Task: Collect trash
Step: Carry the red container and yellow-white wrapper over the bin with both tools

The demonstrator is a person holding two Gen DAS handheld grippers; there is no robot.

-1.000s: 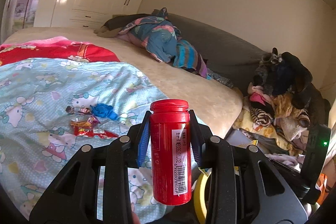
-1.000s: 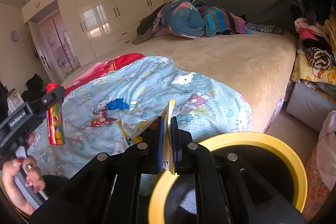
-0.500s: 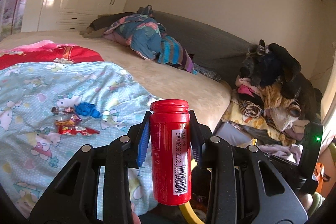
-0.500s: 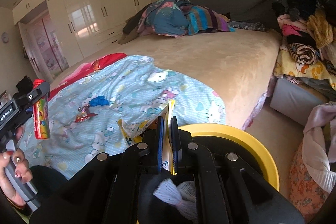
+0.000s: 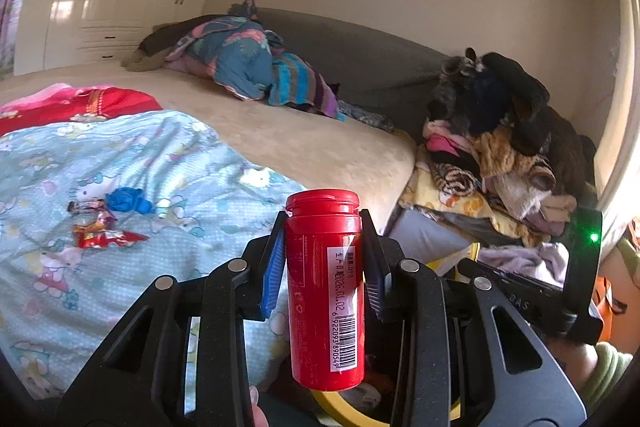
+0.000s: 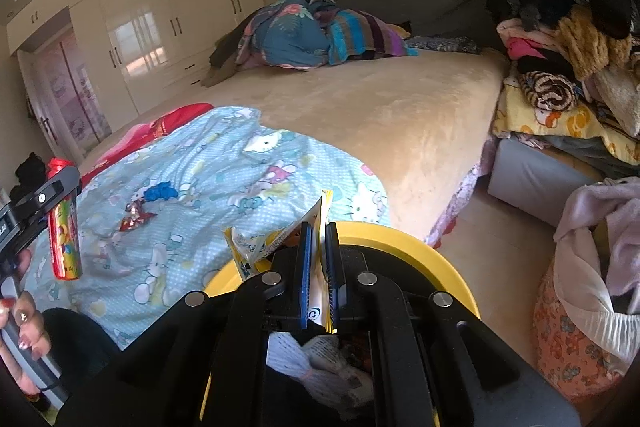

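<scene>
Red bottle (image 5: 325, 287): rigid, smooth, probably light; clamped upright at mid-body in left hand-held gripper (image 5: 324, 259). Yellow wrapper (image 6: 318, 247): thin, floppy; pinched in right hand-held gripper (image 6: 318, 267), above yellow bin (image 6: 400, 239). Candy wrappers (image 5: 102, 231) lie on bed, ahead-left.

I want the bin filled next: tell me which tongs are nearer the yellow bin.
Right. The right tongs, shut on a yellow wrapper, hang right over the yellow bin. The left tongs, gripping the red bottle, sit off to its side.
</scene>
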